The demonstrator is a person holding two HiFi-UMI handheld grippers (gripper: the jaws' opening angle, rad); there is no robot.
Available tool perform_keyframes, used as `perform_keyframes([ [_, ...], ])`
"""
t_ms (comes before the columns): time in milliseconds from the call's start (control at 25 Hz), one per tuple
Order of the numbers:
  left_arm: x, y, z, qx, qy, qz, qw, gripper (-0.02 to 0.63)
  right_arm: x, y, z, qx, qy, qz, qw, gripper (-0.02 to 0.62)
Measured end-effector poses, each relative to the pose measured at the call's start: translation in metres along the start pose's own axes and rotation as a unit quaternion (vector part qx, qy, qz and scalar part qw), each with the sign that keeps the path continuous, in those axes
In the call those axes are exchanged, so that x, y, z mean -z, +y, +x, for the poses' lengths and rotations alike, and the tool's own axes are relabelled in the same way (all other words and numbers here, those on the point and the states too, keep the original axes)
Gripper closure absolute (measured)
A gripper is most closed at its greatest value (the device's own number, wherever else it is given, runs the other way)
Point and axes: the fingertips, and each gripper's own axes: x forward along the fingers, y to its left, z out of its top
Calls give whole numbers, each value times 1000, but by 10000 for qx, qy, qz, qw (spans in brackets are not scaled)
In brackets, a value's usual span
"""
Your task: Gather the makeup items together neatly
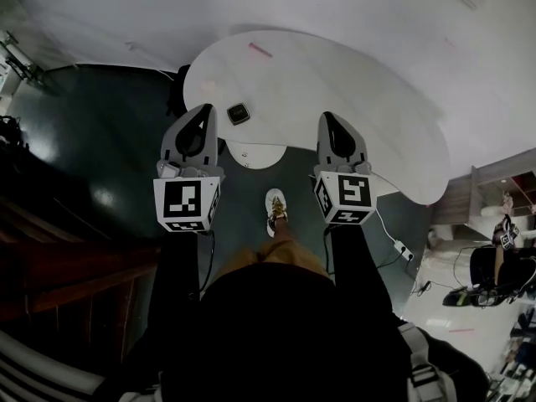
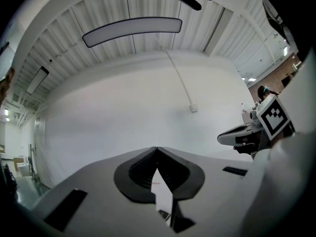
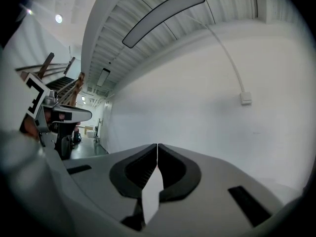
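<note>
A white rounded table stands in front of me in the head view. A small dark square compact lies near its front edge, and a thin pink stick lies farther back. My left gripper hovers just left of the compact with its jaws shut and empty. My right gripper hangs over the table's front edge, shut on nothing. In the left gripper view the jaws of the left gripper meet at the tips, with the compact glimpsed below. The right gripper faces a white wall, its jaws closed.
The table's round base rests on the dark floor. My shoe is just behind it. A cable with a white adapter trails on the floor at right. Dark wooden stairs rise at left, and shelving stands at right.
</note>
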Motion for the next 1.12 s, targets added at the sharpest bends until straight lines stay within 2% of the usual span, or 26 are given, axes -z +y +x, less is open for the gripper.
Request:
perform_keyframes([
  [280, 9, 28, 59, -235, 163, 114, 9995, 589, -4, -13, 82, -356, -53, 118, 9993, 568],
  [640, 29, 62, 133, -518, 350, 62, 9980, 590, -4, -29, 181, -763, -4, 113, 9970, 568],
  [1120, 44, 101, 183, -972, 411, 56, 9944, 591, -6, -22, 268, -1347, -32, 51, 9909, 568],
])
